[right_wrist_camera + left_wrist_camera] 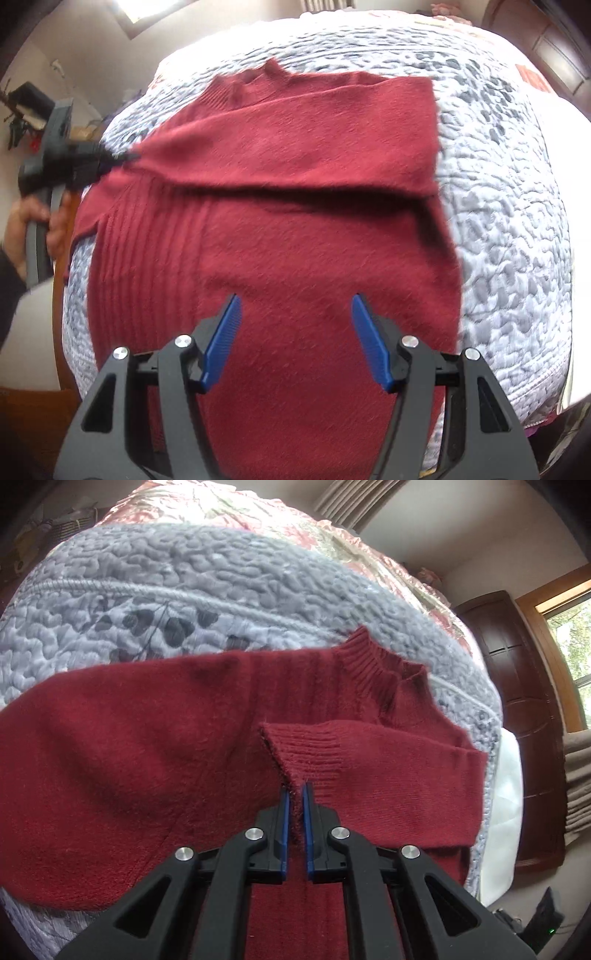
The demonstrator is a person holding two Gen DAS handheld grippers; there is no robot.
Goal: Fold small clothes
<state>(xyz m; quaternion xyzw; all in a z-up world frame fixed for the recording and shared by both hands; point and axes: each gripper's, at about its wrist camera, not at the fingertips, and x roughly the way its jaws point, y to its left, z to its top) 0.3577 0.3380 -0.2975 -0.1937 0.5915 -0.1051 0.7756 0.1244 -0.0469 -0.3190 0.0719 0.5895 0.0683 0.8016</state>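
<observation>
With the dark red knitted sweater [280, 229] lying flat on the grey quilted bed cover [509, 206], the left gripper [294, 794], jaws clamped on the ribbed sleeve cuff [303, 749], should draw the sleeve taut across the body, while the right gripper [295, 306] hovers above the sweater with jaws apart

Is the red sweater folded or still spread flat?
Partly folded: the red sweater has a sleeve laid across its body; the left claw pinches the cuff.

Sweater [147, 746]: dark red knit, fuzzy matt nap; ribbed cuff [310, 746] and collar [369, 657].
Quilt [184, 579]: grey-white cloth, puckered stitched surface, dull.
Left gripper [295, 794]: matt black plastic, blue ridged pads, bright metal pins.
Right gripper [295, 306]: same finish.
Cabinet [517, 686]: dark wood, slight sheen.
</observation>
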